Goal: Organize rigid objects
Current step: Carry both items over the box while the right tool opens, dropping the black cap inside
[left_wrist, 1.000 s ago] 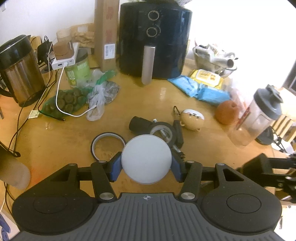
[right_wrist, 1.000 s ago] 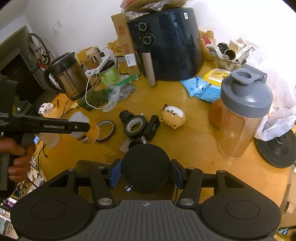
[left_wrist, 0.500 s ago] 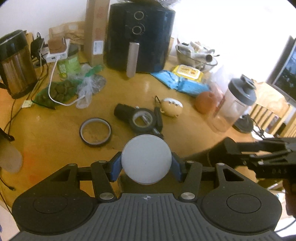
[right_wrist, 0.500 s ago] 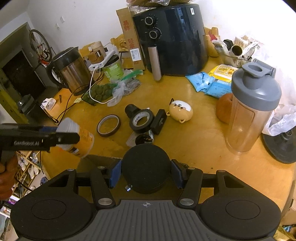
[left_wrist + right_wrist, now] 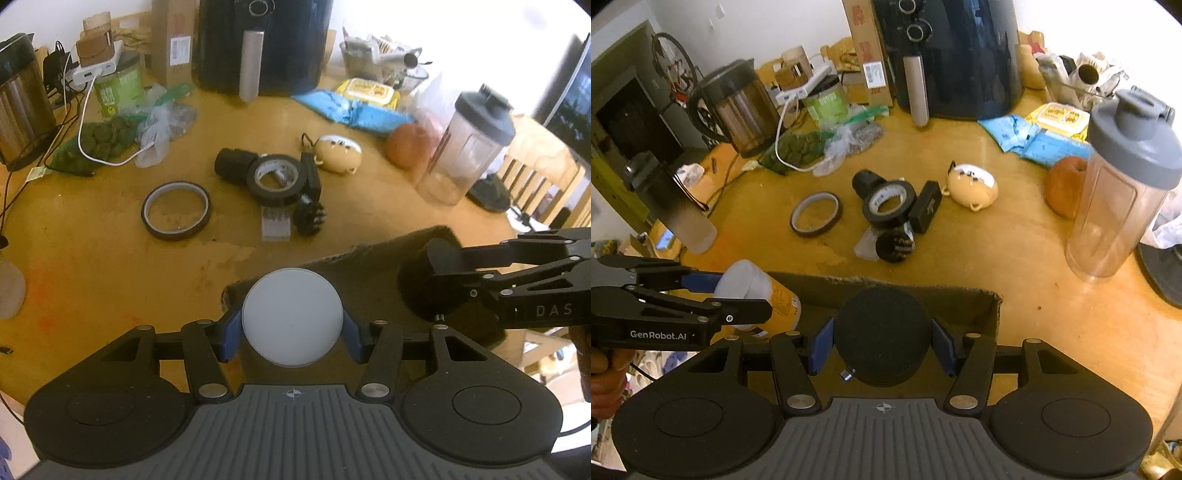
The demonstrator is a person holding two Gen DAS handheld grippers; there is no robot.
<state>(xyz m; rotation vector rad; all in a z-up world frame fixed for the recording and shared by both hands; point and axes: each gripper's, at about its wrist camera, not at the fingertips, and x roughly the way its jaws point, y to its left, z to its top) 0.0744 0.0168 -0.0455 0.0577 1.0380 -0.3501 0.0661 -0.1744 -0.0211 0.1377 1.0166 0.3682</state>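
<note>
Cardboard box (image 5: 991, 306) now fills the near part of both views, where one second ago only its edge showed; both hands have carried their loads over it, so the release is probably next. The left gripper (image 5: 291, 332) is clamped on a white-capped orange bottle (image 5: 764, 299), the right gripper (image 5: 881, 349) on a black round container (image 5: 882, 332); what this container is, the view does not tell. On the crowded wooden table (image 5: 92, 266) remain a black tape roll (image 5: 277, 179), a thin tape ring (image 5: 176, 210) and a shaker bottle (image 5: 1123, 184), with an air fryer (image 5: 960, 55) behind.
</note>
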